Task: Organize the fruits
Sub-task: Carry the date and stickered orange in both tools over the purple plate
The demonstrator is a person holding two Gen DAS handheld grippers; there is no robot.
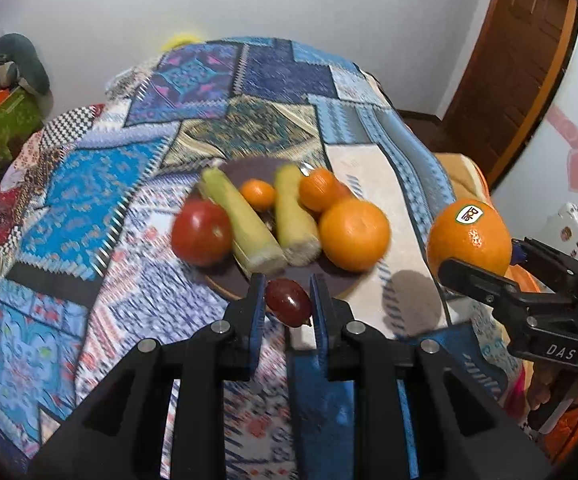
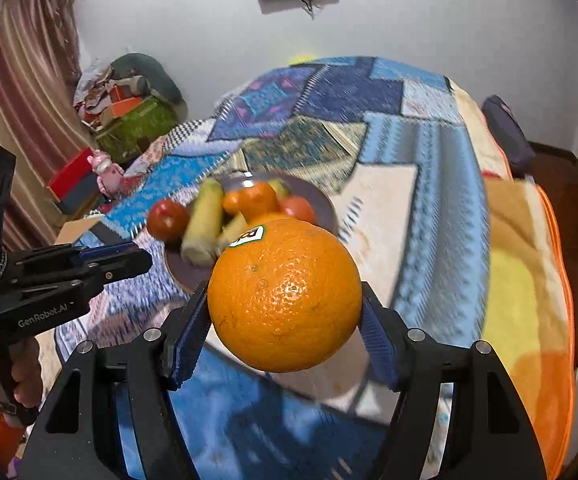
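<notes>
1. held in the left gripper [image 1: 288, 292]: a small dark red grape [image 1: 288, 307], glossy and oval, pinched between blue pads, lifted clear of the quilt.
2. held in the right gripper [image 2: 285, 312]: a large stickered orange [image 2: 285, 296], bright, dimpled skin, white and green label near the top, clamped on both sides and raised above the bed.
3. beyond both, on a dark round plate [image 1: 225, 282]: 1 red tomato [image 1: 202, 233], 2 pale yellow-green corn pieces [image 1: 245, 224], 1 small tangerine [image 1: 257, 195], 2 more oranges [image 1: 353, 233], all blurred.
4. under the plate: a blue patchwork quilt [image 1: 89, 208] over the bed, a cream and orange blanket [image 2: 529, 280] on its right side.
5. to the left: a green box [image 2: 137, 124] piled with clutter, a pink figurine [image 2: 107, 172], a striped curtain [image 2: 21, 92].
6. in the way: nothing between the held fruit and the plate, only the 2 grippers side by side, apart.
</notes>
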